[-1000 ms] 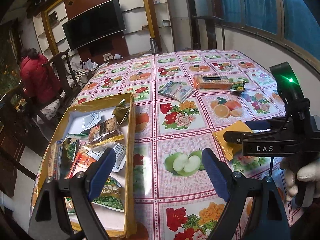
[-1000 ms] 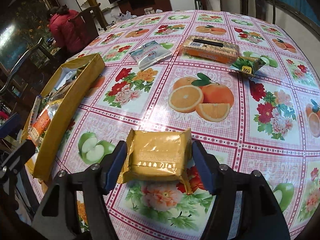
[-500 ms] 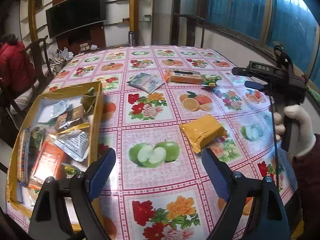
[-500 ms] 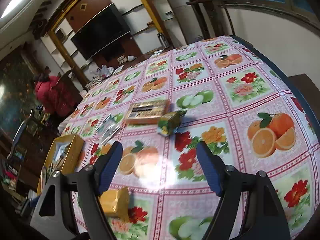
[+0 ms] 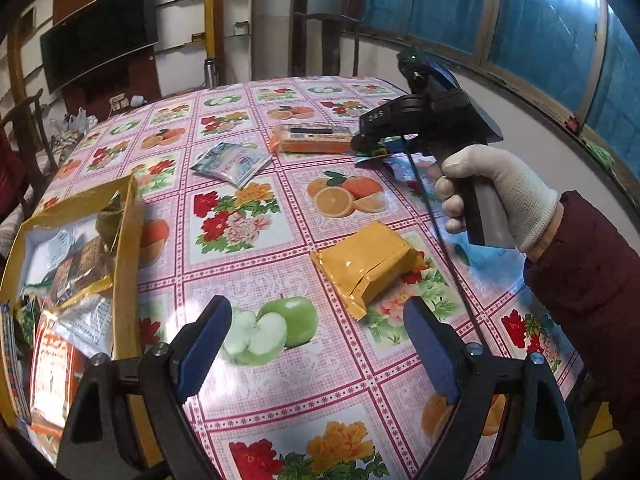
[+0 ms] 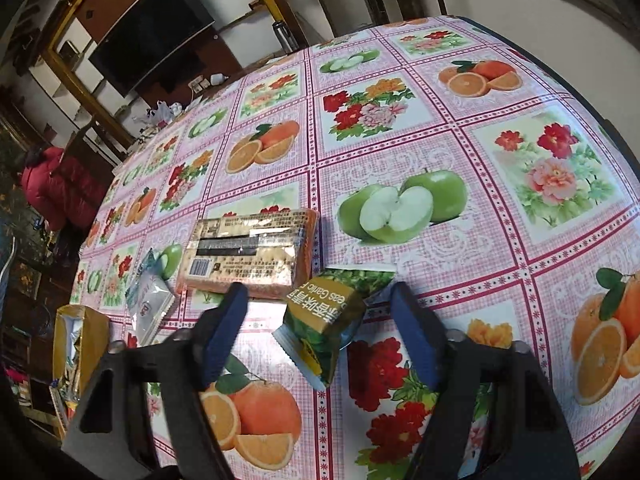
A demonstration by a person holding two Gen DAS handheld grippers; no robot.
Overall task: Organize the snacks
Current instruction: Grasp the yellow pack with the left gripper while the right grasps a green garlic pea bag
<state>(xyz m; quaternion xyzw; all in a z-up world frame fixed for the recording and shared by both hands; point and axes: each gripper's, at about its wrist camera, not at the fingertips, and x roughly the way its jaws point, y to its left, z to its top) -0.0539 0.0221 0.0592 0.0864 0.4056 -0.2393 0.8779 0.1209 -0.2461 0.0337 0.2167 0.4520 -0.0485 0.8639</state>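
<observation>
My left gripper [image 5: 316,344] is open and empty, low over the tablecloth, with a yellow foil snack pack [image 5: 366,260] just ahead and to its right. A gold box [image 5: 126,248] full of snack packets sits at the left. My right gripper [image 6: 318,328] is open, its fingers on either side of a green garlic-peas packet [image 6: 324,324] lying on the table. An orange cracker pack [image 6: 248,252] lies just beyond it, and a pale blue sachet [image 6: 146,300] to the left. The right gripper's body [image 5: 424,120] shows in the left wrist view.
The round table has a fruit-and-flower cloth [image 6: 400,208]. Its edge curves off at the right [image 6: 616,136]. A wooden chair [image 5: 24,140] and a person in red [image 6: 52,188] are at the far left. A TV [image 5: 100,32] hangs on the back wall.
My right gripper left the yellow pack, swung up and away, then came down over the green peas packet. My left gripper turned right, from the box toward the yellow pack.
</observation>
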